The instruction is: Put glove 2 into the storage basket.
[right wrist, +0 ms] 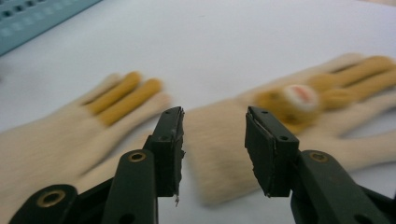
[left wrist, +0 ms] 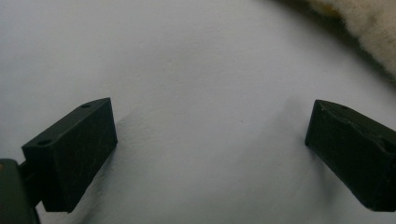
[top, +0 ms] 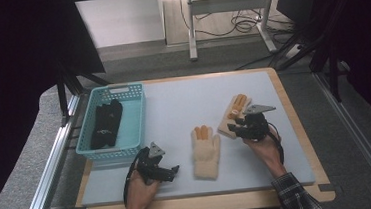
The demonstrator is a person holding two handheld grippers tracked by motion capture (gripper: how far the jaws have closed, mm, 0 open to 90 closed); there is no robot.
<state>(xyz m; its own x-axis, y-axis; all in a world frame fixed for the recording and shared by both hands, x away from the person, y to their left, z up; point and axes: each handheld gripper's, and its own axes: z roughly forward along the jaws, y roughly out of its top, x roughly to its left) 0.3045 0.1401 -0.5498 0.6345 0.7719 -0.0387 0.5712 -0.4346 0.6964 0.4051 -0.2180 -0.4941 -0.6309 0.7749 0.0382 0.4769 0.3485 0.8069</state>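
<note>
Looking at the desk, I'd say this glove tidy-up is about halfway: a dark pair of gloves (top: 105, 123) already sits in the teal basket (top: 137, 119) at the left edge, while two cream gloves are still out on the mat. One cream glove (top: 206, 150) lies mid-desk toward the front edge, the other glove (top: 231, 112) near the right edge. The right gripper (top: 239, 128) hovers over that one's cuff, jaws apart, nothing pinched. The left gripper (top: 171, 171) rests wide open and empty near the front edge.
</note>
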